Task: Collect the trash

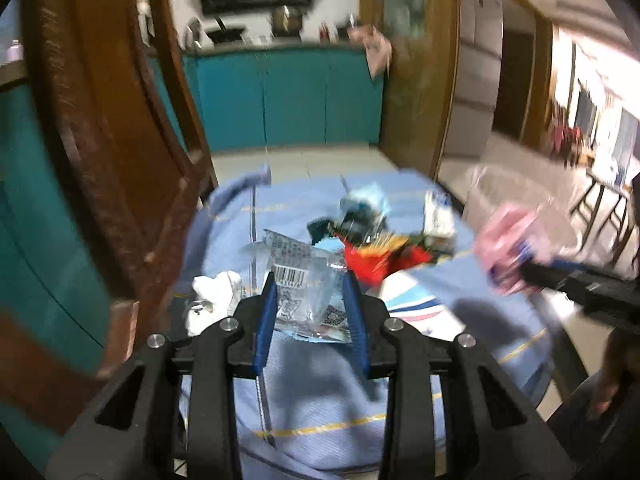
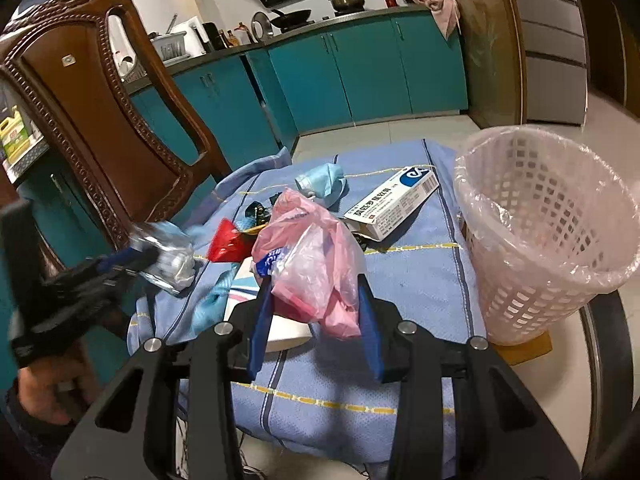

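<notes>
From the left wrist view, the left gripper (image 1: 310,300) sits low in the centre of the frame, its blue fingers (image 1: 267,312) clenched on a clear plastic wrapper (image 1: 304,280) with a barcode printed on it, held above the blue cloth (image 1: 320,392) that covers the table. A crumpled white tissue (image 1: 216,292) lies just left of it, and a red wrapper (image 1: 380,258) with other scraps sits in the middle of the frame, blurred. At the right edge the other tool shows only as a smear carrying something pink. From the right wrist view, the right gripper (image 2: 316,308) is at lower centre, its jaws closed around a pink plastic bag (image 2: 312,256) bunched with clear film. The lined white basket (image 2: 548,232) stands at the right of the frame on the table's edge, near the bag, its mouth tilted toward the lens. A medicine box (image 2: 394,200) lies upper centre beside a blue face mask (image 2: 324,182), and the left gripper (image 2: 120,264) shows at mid left with its clear wrapper. Both loads look weightless, limp and slippery; I would judge a pinch across a bunched fold holds better than a loose edge, and film may cling to the pads on release over the basket.
</notes>
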The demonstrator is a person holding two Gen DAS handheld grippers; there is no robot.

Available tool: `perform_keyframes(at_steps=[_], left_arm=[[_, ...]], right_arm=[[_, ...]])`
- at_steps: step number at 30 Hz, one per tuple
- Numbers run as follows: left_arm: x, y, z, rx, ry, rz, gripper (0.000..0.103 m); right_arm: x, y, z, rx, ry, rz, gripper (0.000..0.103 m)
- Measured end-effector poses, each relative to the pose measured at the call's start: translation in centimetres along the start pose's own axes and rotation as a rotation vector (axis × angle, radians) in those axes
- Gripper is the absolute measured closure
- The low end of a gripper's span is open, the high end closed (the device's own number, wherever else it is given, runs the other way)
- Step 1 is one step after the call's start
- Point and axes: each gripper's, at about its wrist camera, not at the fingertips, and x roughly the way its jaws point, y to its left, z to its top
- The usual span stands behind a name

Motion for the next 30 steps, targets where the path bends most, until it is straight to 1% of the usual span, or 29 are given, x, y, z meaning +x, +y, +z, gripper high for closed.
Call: perform_keyframes(at_steps=[2,4,8,12,30], left_arm=[[-1.9,-0.5,-0.5,-0.01,-0.064,0.022,0.07],[-3.3,-0.8,-0.8,-0.03,-0.113,0.025,0.07],[-4.4,-1.2,-0.7,-0.04,-0.15,0.012,0.069],[-4.1,-1.3,-0.9,-0.048,-0.134,-0.006,0.069],[-3.3,-1.0,-1.2,-0.049,-0.089,-0.008,0.068]], right_arm=[[-0.5,0.4,-0.4,-0.018,-0.014,-0.008,0.063],[-0.8,0.7,-0.6,-0.039,-0.024,-0.017,0.063],[-1.2,1.1,-1.0,-0.055,-0.037,-0.029,0.063],[-1.1,1.2,-1.0,-0.063,-0.036,-0.034,0.063],[-0.7,1.4,-1.1,-0.064,-0.022,-0.036,0.063]])
